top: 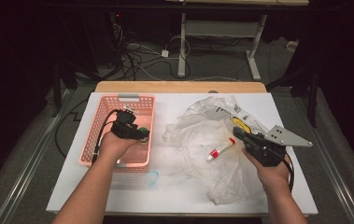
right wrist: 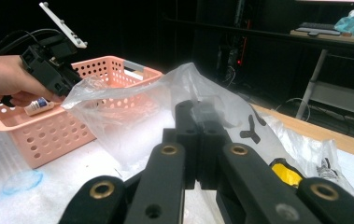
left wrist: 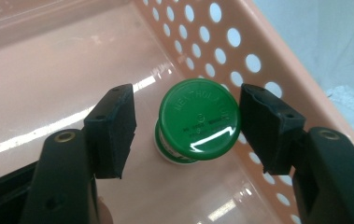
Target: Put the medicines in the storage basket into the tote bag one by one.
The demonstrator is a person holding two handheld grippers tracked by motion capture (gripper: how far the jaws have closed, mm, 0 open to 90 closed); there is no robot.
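Standing in pink basket (left wrist: 240, 28): green-lidded jar (left wrist: 198, 120)

On the tabletop (top: 174, 186) the basket (top: 99, 126) stands at the left, and the plastic bag (top: 202, 135) lies spread at the right, the two apart. Inside the basket a small jar (left wrist: 198, 122) stands upright on the floor, just beside the side wall that faces the bag, between the jaws of the left gripper (left wrist: 186, 133) (the right-hand jaw lies against its lid, the other stands off). A tube (top: 221, 149) lies on the bag, left of the right gripper (right wrist: 198, 140), whose jaws pinch the bag's film. A second small bottle (right wrist: 39, 106) sits in the basket.
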